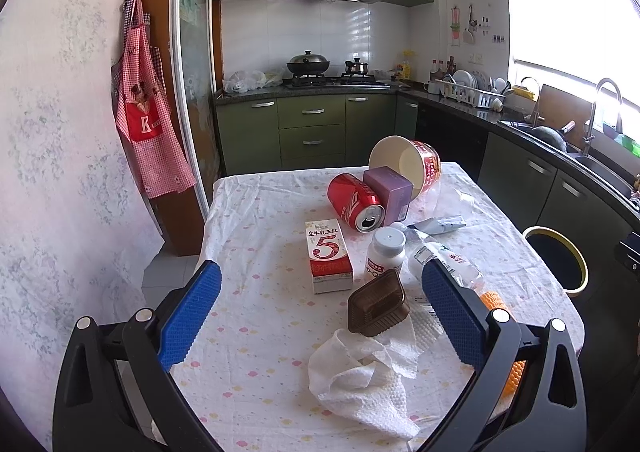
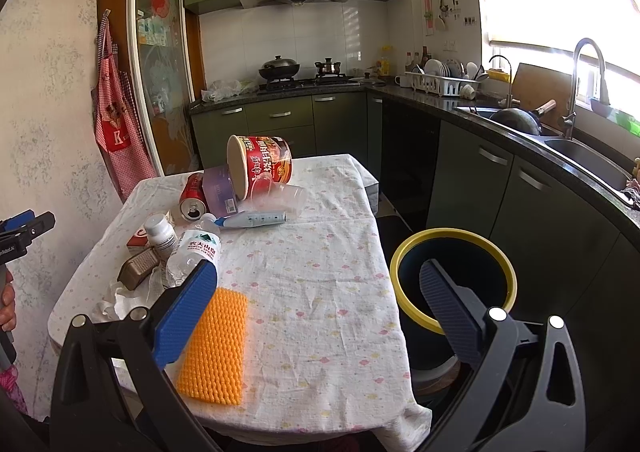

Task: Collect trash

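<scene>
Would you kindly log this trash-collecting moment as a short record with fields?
surface: table with a floral cloth
bin: yellow-rimmed trash bin beside the table, on the floor
left tool: open, holding nothing
right tool: open, holding nothing
lying on side: red soda can, instant noodle cup, water bottle
nearest right tool: orange foam net

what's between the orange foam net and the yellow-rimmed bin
Only bare tablecloth separates the orange foam net from the yellow-rimmed bin, seen in the right wrist view.
</scene>
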### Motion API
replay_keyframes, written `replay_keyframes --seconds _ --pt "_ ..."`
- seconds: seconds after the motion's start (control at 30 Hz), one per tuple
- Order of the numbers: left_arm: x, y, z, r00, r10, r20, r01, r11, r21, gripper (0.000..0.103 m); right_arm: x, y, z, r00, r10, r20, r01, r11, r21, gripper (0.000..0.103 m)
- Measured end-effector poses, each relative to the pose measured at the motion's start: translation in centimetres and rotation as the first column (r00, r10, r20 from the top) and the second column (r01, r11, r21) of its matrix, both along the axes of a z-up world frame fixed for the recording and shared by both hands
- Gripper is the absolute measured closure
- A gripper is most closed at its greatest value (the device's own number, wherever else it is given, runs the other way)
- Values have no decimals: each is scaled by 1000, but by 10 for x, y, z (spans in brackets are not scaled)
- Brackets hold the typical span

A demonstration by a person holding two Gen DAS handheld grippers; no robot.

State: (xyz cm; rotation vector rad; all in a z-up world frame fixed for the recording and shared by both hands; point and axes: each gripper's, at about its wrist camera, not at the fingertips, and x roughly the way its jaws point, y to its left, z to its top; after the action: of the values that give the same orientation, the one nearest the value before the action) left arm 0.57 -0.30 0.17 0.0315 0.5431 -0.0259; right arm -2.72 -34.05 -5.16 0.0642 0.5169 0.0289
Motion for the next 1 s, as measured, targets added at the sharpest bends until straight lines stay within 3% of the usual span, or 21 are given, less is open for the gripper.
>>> replay_keyframes --seconds 1.0 --pt "4 -4 2 1000 -5 -16 5 1000 5 4 1 1 -3 1000 1 -8 -1 1000 2 6"
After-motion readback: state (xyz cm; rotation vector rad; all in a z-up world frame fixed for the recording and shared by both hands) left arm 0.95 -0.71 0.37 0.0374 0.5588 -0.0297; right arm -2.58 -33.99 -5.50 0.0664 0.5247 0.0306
